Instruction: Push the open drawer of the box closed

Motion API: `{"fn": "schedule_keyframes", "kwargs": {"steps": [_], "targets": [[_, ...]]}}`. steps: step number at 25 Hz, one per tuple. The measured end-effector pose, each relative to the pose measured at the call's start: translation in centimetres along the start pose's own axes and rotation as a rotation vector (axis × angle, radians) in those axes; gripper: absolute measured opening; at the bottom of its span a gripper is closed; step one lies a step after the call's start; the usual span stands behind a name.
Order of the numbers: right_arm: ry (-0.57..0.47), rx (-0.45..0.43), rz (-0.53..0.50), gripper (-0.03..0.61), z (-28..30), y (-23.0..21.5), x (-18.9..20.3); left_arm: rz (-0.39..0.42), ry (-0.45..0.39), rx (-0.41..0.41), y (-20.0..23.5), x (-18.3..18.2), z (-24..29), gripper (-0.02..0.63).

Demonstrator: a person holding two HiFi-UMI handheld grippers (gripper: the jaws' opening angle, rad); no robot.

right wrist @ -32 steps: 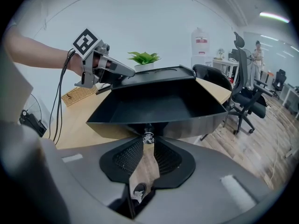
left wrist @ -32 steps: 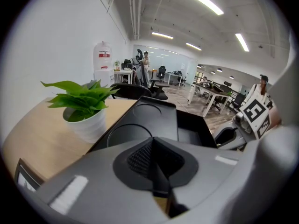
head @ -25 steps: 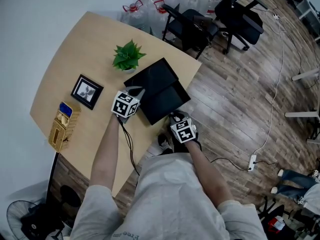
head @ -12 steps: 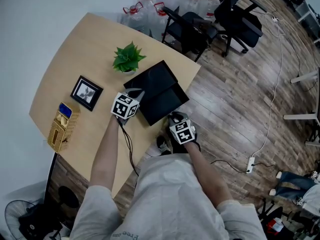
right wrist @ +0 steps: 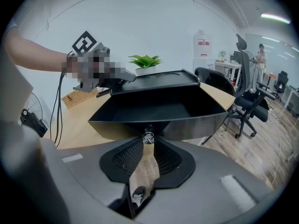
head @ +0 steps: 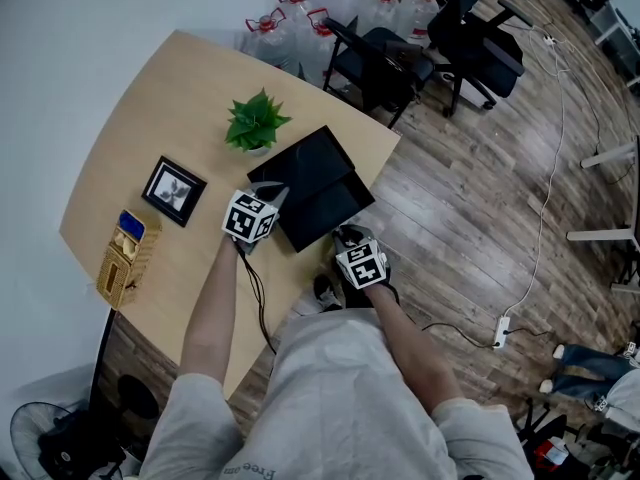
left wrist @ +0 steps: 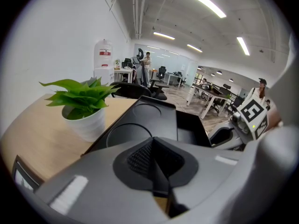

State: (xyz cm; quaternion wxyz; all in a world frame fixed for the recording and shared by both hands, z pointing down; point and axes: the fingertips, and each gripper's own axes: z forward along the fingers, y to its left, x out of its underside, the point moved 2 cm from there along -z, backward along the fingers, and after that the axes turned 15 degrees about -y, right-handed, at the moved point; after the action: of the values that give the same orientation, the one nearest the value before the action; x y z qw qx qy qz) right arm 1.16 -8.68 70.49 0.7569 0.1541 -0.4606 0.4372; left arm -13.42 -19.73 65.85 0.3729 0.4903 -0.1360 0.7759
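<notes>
A black box (head: 305, 158) lies on the wooden table (head: 170, 98), its drawer (head: 338, 206) pulled out over the table's near edge. My right gripper (head: 346, 238) sits at the drawer's front. In the right gripper view the drawer (right wrist: 159, 111) fills the middle, and my right gripper (right wrist: 148, 143) is shut on its small knob (right wrist: 148, 136). My left gripper (head: 274, 192) rests shut against the box's left side. The left gripper view shows my left gripper (left wrist: 154, 141) just before the box lid (left wrist: 145, 122), with nothing between the jaws.
A potted plant (head: 256, 118) stands just behind the box. A framed photo (head: 173, 190) and a wicker box (head: 128, 256) lie to the left. Office chairs (head: 385, 53) and water bottles (head: 290, 8) stand on the plank floor beyond the table.
The drawer front and my right gripper have edged slightly toward the box. My left gripper has stayed at the box's side.
</notes>
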Motion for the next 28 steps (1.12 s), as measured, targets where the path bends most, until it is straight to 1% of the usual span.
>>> {"fn": "schedule_keyframes", "kwargs": {"steps": [5,10,28], "targets": [[-0.002,-0.005,-0.002,0.072,0.4,0.0,-0.3,-0.004,0.0,0.003,-0.1,0.0,0.0,0.052],[-0.005,-0.014,-0.001,0.072,0.7,-0.1,-0.3,0.023,0.015,0.008,-0.2,0.0,0.1,0.052],[0.008,-0.042,-0.02,0.071,1.8,-0.1,-1.4,0.007,0.003,0.003,-0.2,0.0,0.0,0.052]]}}
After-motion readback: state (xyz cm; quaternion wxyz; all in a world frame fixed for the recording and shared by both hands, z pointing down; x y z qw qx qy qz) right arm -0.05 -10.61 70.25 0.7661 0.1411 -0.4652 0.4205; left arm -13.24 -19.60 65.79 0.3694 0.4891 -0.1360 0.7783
